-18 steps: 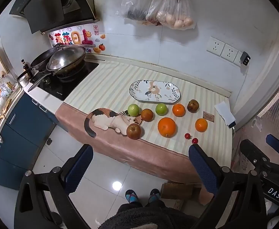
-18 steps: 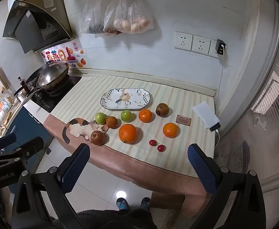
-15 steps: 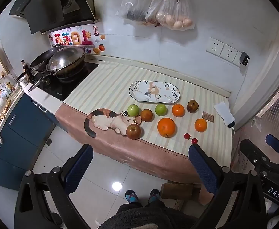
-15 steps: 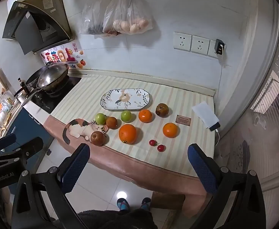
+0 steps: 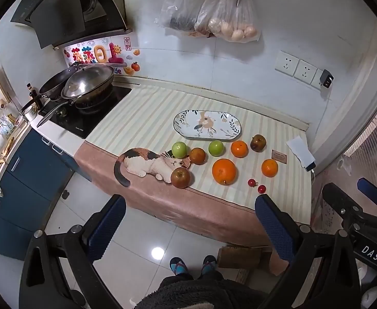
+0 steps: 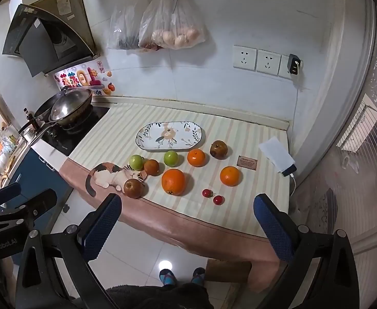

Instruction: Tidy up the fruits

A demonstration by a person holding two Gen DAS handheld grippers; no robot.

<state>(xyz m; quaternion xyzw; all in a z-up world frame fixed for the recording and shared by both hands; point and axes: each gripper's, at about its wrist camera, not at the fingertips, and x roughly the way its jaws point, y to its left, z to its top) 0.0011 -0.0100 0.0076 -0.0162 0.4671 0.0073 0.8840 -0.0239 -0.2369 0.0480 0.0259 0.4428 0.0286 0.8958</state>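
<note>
Fruits lie loose on a striped counter mat (image 5: 147,113) in front of an empty oval patterned plate (image 5: 207,128) (image 6: 169,135). There is a big orange (image 5: 224,171) (image 6: 173,181), two smaller oranges (image 5: 239,148) (image 5: 269,168), two green apples (image 5: 179,149) (image 5: 216,148), several reddish-brown fruits (image 5: 180,177) (image 5: 258,143) and two cherry tomatoes (image 5: 251,182) (image 5: 261,188). My left gripper (image 5: 189,229) and right gripper (image 6: 188,229) are both open and empty, held off the counter's front edge, above the floor.
A cat-shaped mat (image 5: 147,163) lies at the counter's front left. A stove with a wok (image 5: 85,87) stands to the left. A phone on a cable (image 5: 301,152) and a small card (image 5: 279,156) lie at the right. Bags (image 5: 214,15) hang on the wall.
Both views have shifted very slightly. Both grippers stay open and the fruits have not moved.
</note>
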